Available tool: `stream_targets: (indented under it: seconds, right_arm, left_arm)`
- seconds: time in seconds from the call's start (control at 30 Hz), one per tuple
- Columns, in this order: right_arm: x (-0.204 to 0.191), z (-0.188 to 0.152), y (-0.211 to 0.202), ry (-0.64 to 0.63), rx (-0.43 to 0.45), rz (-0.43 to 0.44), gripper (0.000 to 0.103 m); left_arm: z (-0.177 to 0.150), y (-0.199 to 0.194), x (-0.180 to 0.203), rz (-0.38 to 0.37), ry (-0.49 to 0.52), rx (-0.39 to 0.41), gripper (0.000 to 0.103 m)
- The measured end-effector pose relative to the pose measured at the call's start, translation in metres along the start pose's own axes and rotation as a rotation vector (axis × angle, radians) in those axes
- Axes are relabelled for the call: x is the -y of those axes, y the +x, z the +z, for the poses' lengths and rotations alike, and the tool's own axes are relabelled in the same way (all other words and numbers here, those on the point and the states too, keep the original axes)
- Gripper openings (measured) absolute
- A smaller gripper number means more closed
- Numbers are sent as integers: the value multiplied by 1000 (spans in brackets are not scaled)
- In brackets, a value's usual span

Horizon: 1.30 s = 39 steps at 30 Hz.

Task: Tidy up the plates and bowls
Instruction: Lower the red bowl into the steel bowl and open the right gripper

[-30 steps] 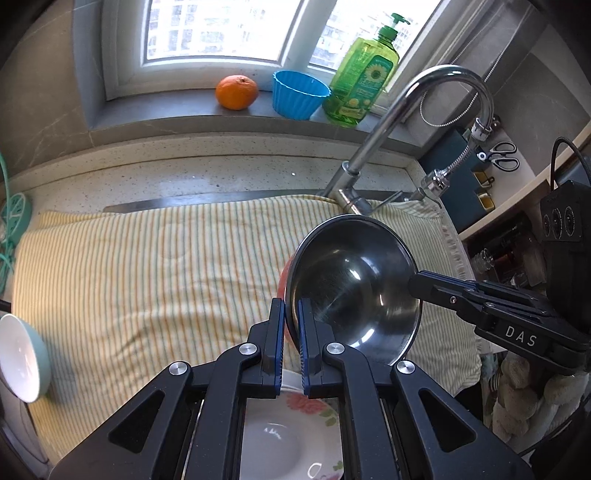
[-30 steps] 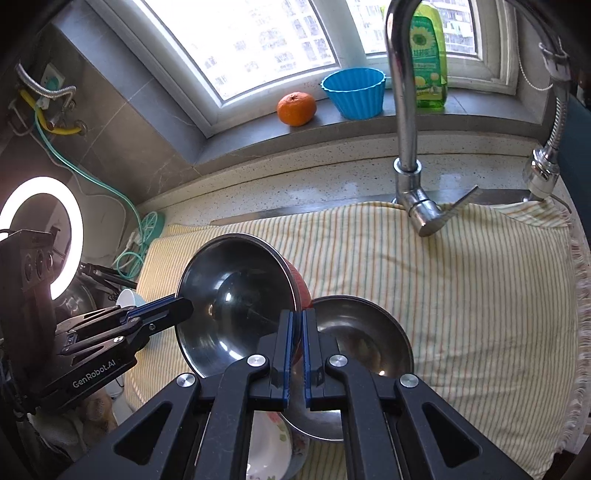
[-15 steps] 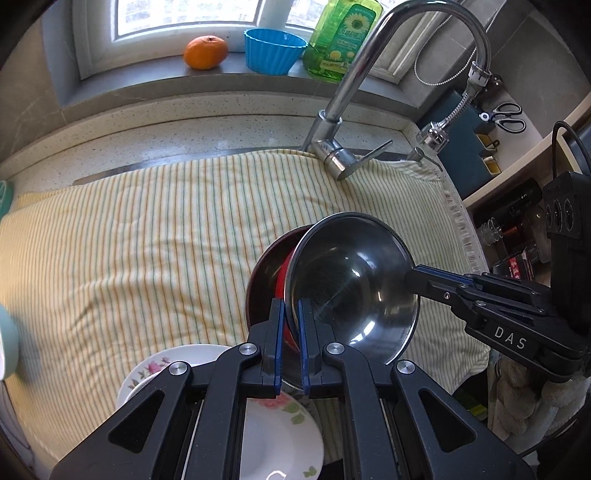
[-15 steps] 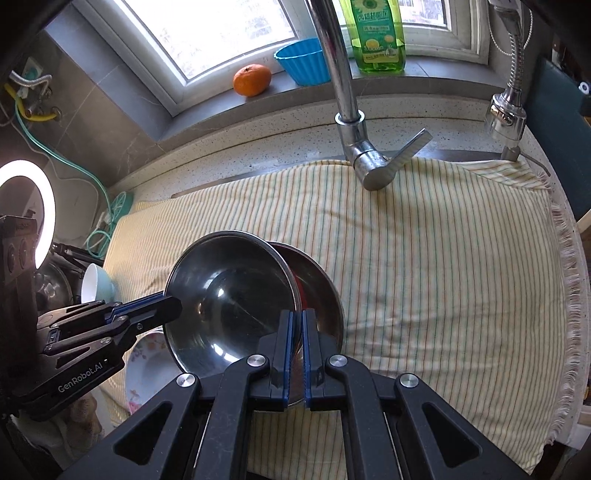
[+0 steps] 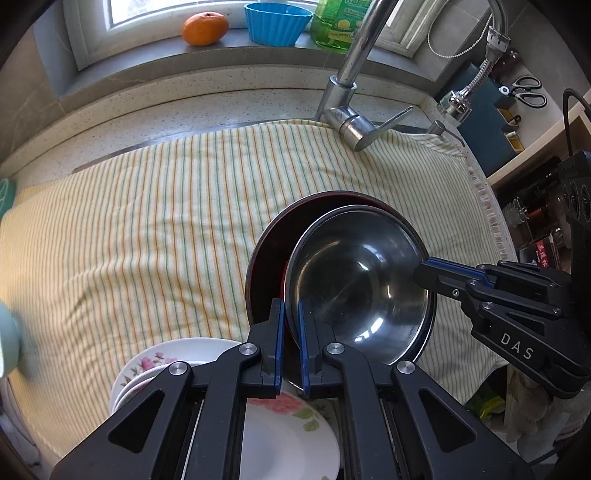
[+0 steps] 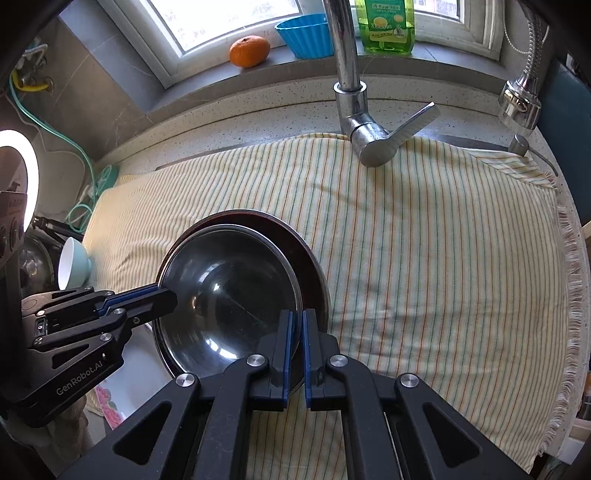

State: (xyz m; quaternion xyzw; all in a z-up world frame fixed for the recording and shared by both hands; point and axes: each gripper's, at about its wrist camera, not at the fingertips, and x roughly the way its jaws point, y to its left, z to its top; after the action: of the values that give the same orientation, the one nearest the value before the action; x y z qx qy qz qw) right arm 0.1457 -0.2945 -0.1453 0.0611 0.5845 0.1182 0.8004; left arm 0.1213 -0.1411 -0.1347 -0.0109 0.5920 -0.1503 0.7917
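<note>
The steel bowl (image 5: 354, 280) is covering most of the dark red-rimmed bowl (image 5: 269, 254) under it, so whether the two are touching is staying unclear. The left gripper (image 5: 290, 321) is hiding the steel rim where it is pinching, and its black body is blocking much of the flowered plates (image 5: 147, 365). At the frame's left edge a pale green bowl (image 5: 7, 343) is getting cut off and smearing into blur. The faucet (image 6: 343, 55) is running out past the top, and the dish soap bottle (image 6: 384, 26) is losing its pump there.
</note>
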Motion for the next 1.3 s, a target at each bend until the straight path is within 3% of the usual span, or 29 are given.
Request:
stream_targets:
  seconds: [0.9,0.97,1.07,1.3]
  right_arm:
    - [-11,3,8,-48,4,-57,8]
    - [-12,3,2,-46,17,-45,17]
    - [-13,4,-7,-53,45,-41,21]
    - [-17,5,-27,-68,93,-20,23]
  left_arm:
    - [4,11,-1,17,10,-29,8]
    - [3,8,-2,7,2,-28,9]
    - [3,1,-2,17,1,-10,9]
    - [-2,-23,-7,20,-32,51,9]
